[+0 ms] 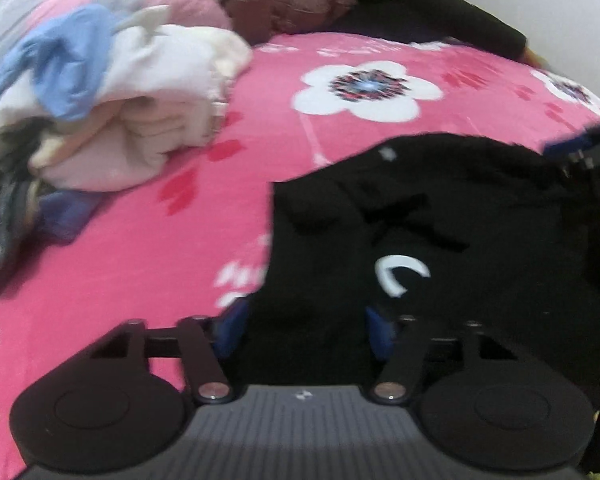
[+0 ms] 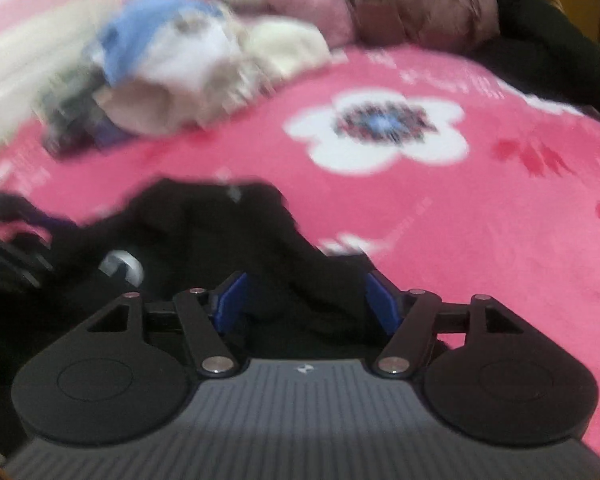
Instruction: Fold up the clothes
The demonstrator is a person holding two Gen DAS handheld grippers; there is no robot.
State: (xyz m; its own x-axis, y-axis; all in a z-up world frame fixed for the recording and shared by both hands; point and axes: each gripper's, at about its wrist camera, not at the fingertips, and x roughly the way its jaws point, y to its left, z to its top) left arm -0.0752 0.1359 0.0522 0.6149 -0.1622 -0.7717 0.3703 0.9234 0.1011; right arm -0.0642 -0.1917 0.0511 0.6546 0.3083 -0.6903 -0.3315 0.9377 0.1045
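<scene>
One black garment of soft cloth (image 1: 440, 240), with one small white curved print (image 1: 400, 274) on it, lies crumpled on the pink bed cover with white flowers (image 1: 160, 248). In the left wrist view the garment fills the area from 3 to 6 o'clock; in the right wrist view it lies from 6 toward 9 o'clock. The left gripper (image 1: 306, 330) has two blue pads (image 1: 230, 330), set moderately apart; black cloth lies between them, but the pads do not seem to press on it. The right gripper (image 2: 306, 304) also has two blue pads (image 2: 380, 300), which stand wider apart, and a ridge of the black cloth passes between them without a visible squeeze. The right gripper also shows at 3 o'clock in the left view, at the garment's edge. Two white flowers are visible in the left view, and one in the right view, which is strongly blurred. One heap of mixed white, cream and light blue clothes (image 1: 112, 92) rests at 10 o'clock, well apart from the garment. One brown quilted jacket (image 1: 292, 0) lies at 12 o'clock.
</scene>
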